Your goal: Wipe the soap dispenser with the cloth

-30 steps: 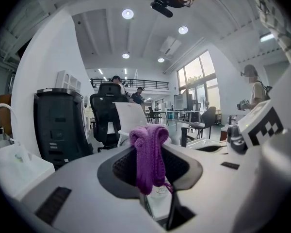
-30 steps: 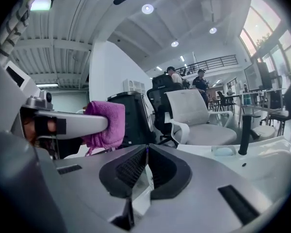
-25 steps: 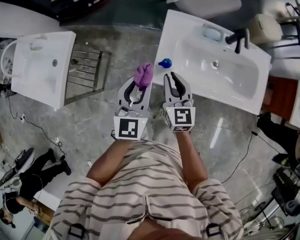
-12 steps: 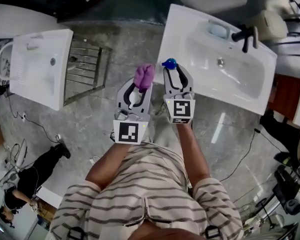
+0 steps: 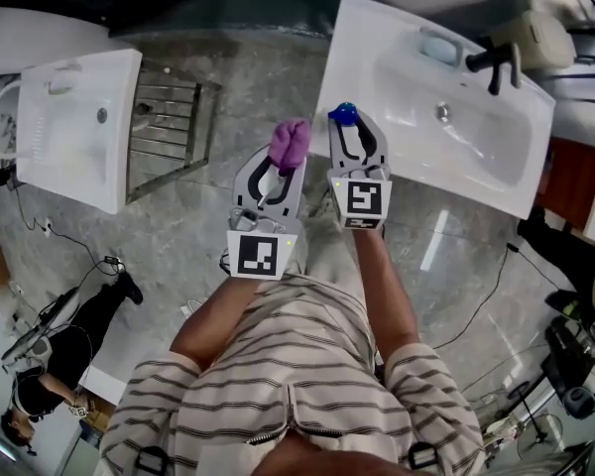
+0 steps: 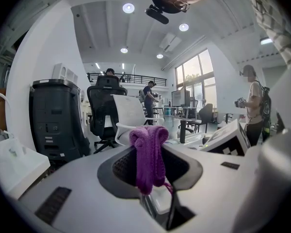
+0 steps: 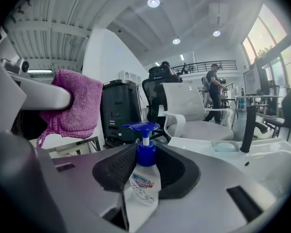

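Right gripper view shows a clear, blue-capped soap dispenser (image 7: 144,181), fuzzy cloth (image 7: 70,106).

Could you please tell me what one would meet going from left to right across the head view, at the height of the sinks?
A white washbasin → metal rack → purple cloth → soap dispenser → soap dish → black tap.

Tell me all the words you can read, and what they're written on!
Soap dispenser label: a blue logo with print, too blurred to read.
Left gripper cube: black-and-white square pattern, no words.
Right gripper cube: the same kind of pattern, no words.
Nothing else is readable.
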`<state>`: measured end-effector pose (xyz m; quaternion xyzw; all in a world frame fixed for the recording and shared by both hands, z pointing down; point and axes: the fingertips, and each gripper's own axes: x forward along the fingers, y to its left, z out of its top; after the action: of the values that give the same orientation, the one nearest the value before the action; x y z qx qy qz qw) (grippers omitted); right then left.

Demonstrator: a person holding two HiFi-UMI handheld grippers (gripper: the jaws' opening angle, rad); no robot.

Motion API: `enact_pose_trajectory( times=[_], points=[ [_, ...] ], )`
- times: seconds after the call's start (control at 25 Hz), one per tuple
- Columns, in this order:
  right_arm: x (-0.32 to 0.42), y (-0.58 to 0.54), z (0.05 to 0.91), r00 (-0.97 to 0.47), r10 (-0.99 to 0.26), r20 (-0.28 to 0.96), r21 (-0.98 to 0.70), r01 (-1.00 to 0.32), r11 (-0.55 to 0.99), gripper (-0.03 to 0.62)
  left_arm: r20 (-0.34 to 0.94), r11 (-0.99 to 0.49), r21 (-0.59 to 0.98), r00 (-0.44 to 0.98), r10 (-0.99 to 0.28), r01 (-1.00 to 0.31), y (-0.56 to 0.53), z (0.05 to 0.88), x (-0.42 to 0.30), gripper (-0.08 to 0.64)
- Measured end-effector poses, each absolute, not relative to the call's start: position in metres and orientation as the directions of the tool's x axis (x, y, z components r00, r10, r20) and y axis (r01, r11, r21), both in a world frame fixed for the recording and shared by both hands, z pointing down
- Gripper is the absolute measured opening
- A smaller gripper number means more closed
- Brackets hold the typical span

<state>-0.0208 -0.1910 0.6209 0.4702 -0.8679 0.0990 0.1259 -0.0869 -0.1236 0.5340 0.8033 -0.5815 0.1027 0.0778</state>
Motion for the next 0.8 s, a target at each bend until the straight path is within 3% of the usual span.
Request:
enact_pose_trajectory(
  times=[0.8],
  points=[
    [-0.018, -0.19, 0.556, -0.563, -0.768, 0.304, -0.08, -0.819, 0.569, 0.13, 0.224, -0.379, 0.004, 0.37, -0.902, -0.926, -0.116, 0.512, -0.086, 0.118]
  ],
)
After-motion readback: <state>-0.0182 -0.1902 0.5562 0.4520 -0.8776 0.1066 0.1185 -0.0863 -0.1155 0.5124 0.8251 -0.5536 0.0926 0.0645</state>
